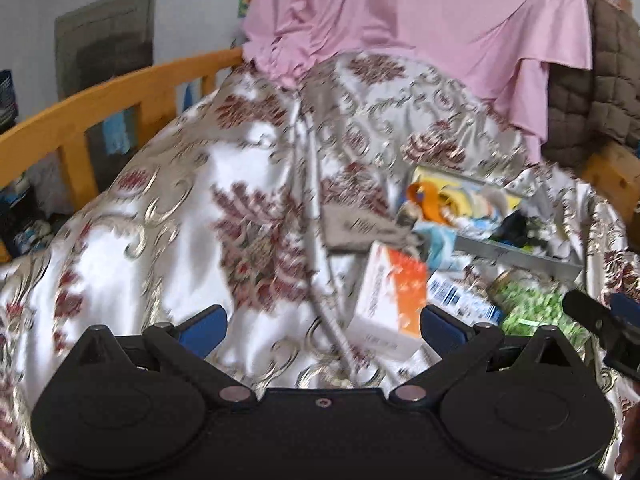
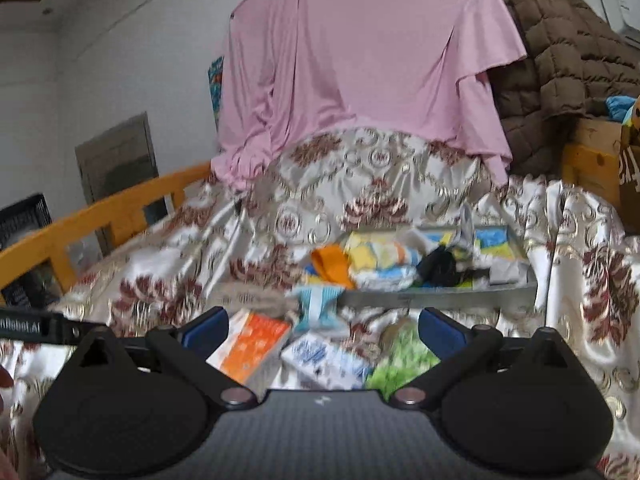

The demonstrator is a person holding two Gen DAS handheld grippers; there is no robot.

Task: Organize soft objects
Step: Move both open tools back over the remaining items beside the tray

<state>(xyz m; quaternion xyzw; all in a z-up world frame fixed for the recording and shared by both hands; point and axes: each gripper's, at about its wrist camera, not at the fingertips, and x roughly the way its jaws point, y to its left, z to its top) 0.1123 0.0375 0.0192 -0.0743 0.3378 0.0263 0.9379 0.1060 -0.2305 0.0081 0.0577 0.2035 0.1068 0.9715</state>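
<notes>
Here both grippers hang above a bed spread with a glossy floral bedcover [image 2: 168, 264]. The left gripper [image 1: 322, 326] has its blue fingers [image 1: 206, 326] spread wide with nothing between them, over bare cover. The right gripper [image 2: 322, 330] is likewise spread and empty, above a cluster of packages: an orange-and-white box [image 2: 250, 346], a blue-and-white pack [image 2: 324, 360] and a green bag [image 2: 402, 360].

Just beyond them lies a shallow grey tray [image 2: 436, 299] holding the soft things: an orange cloth [image 2: 332, 266] draped at its left end, yellow and blue folded cloths [image 2: 380, 258] and a black piece [image 2: 438, 266]. A pale blue striped item [image 2: 320, 304] hangs over the tray's near edge.

A pink sheet [image 2: 360, 52] is draped at the far end, a brown quilted blanket [image 2: 560, 68] to its right. An orange wooden rail [image 1: 80, 120] bounds the left side; the open stretch of cover lies between rail and tray.
</notes>
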